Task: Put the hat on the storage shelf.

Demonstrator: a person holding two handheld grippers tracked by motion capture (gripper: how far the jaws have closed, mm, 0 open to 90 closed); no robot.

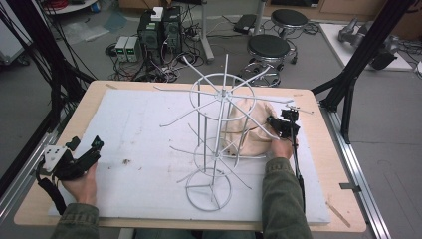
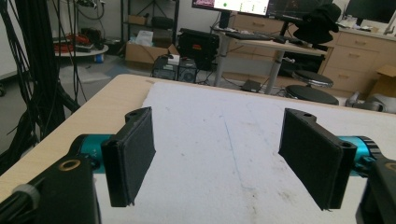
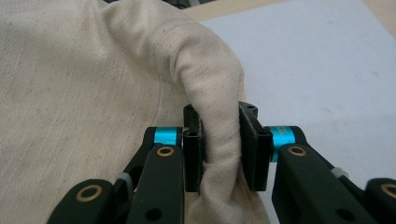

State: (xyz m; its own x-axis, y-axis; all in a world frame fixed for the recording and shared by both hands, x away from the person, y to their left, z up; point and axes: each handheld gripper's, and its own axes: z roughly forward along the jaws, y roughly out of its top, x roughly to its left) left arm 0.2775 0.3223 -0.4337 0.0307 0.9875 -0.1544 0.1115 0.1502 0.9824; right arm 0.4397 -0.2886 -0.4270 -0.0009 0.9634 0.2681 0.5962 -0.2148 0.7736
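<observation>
Where the white wire rack (image 1: 215, 144) stands mid-table on the white foam mat (image 1: 139, 134): cream cloth bag (image 1: 249, 127) bunched just behind its right side, one fold pinched between the clamped jaws of the right gripper (image 3: 220, 147). Left gripper (image 2: 224, 161) spread wide and empty, low over the mat's left edge, well apart.

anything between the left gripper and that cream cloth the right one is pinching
Yes: the white wire rack stands mid-table between the open left gripper and the cream cloth, which the right gripper pinches on the rack's far side.
</observation>
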